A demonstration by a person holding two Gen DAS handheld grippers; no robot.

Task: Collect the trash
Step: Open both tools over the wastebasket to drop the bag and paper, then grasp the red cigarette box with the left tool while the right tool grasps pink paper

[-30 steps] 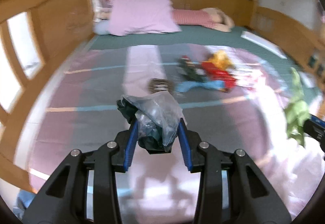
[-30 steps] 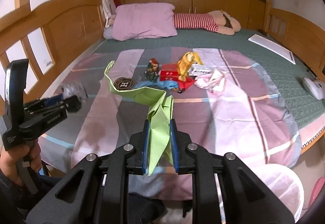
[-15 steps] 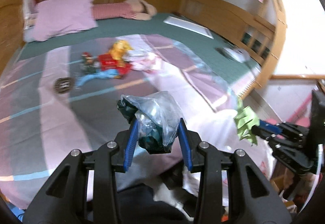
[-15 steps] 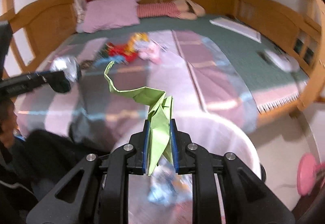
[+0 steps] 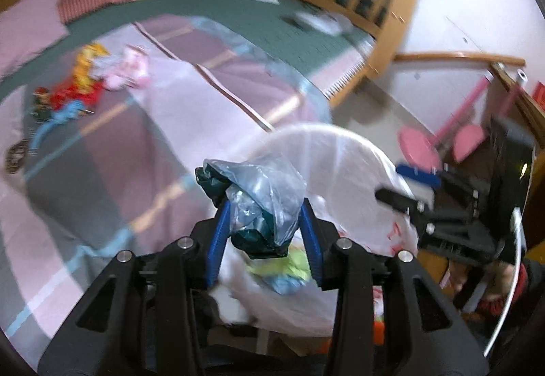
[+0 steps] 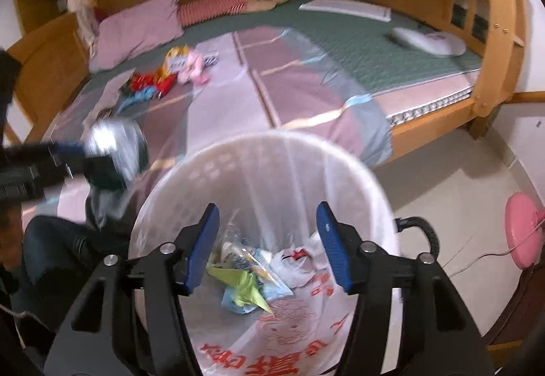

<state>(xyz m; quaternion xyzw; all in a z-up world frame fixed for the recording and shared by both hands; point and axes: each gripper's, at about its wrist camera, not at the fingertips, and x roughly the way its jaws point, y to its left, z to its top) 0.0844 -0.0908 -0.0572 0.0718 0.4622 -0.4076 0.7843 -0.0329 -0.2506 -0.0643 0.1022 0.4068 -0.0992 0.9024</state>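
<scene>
Plastic, crumpled and feather-light: that's the bag wad your left claw pinches, jaws easing apart just above the lined bin's rim. It's soft and slippery, so take it by the bulk. Over to your right claw: opening wide, nothing in it, green paper lying in the bin. Plenty of room between rim and bed edge.

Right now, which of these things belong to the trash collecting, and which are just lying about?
Part of the job:
- lined bin
- green paper, in the bin
- crumpled plastic bag, in left gripper
- wrappers on the bed

Just lying about:
- pink pillow
- striped cushion
</scene>
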